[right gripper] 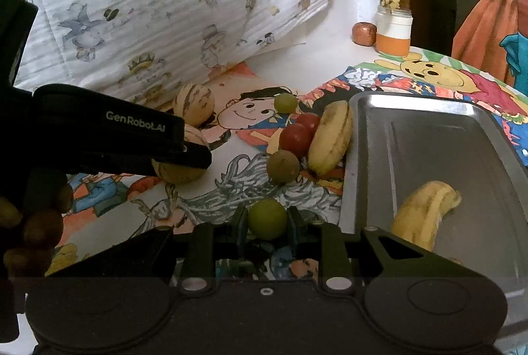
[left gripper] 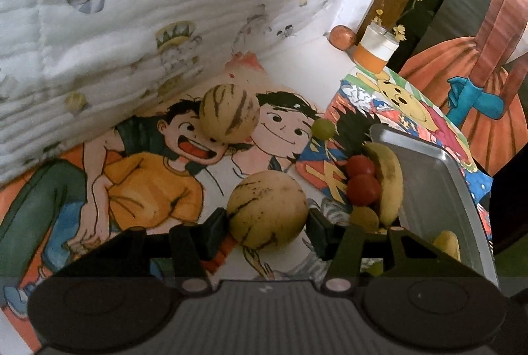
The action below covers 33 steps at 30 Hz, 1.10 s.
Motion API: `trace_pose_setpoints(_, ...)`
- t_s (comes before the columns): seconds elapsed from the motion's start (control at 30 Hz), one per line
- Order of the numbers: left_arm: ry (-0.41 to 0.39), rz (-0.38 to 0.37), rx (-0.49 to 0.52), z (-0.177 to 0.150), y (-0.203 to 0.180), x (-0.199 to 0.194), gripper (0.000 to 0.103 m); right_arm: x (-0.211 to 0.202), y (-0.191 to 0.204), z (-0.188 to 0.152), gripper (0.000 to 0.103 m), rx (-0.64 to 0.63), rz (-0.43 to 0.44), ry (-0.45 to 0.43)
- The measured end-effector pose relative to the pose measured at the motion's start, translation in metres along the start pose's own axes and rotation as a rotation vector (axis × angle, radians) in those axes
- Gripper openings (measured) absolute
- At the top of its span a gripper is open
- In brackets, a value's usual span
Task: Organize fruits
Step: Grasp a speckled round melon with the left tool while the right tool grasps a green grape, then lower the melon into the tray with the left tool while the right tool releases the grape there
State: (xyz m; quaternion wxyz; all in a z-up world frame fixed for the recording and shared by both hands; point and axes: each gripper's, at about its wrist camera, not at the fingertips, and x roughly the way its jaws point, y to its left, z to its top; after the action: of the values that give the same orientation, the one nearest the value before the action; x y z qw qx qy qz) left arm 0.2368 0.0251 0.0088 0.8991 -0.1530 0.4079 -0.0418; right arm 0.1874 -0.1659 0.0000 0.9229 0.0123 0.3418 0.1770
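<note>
My left gripper [left gripper: 266, 221] is shut on a striped yellow melon [left gripper: 267, 209], both pads pressed to its sides just above the cartoon cloth. A second striped melon [left gripper: 230, 114] lies farther back. My right gripper [right gripper: 267, 221] is shut on a small green fruit [right gripper: 267, 218], left of the metal tray [right gripper: 429, 140]. One banana [right gripper: 425, 213] lies in the tray. Against its left rim are another banana [right gripper: 331, 137], two red tomatoes [right gripper: 297, 135], a brownish round fruit [right gripper: 283, 166] and a green grape [right gripper: 285, 102].
A white printed quilt [left gripper: 132, 24] rises behind the cloth. At the back stand a jar [left gripper: 376, 48] with an orange base and a brown round object [left gripper: 343, 36]. A person's hand [right gripper: 36, 223] holds the left gripper at the right wrist view's left edge.
</note>
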Motion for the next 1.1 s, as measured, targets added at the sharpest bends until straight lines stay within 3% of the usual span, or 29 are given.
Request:
trace_pose_setpoints(0.37, 0.007, -0.019, 0.007, -0.017, -0.015, -0.018, 0.057, -0.032, -0.003, -0.012, 0.027, 0.018, -0.006, -0.028)
trace_pose_setpoints(0.67, -0.001, -0.045, 0.022, -0.028, -0.033, -0.037, 0.057, -0.075, -0.013, -0.016, 0.027, 0.058, -0.056, -0.119)
trace_pose_setpoints(1.1, -0.035, -0.118, 0.031, -0.04, -0.079, -0.047, 0.057, -0.108, -0.08, -0.034, 0.027, 0.153, -0.208, -0.183)
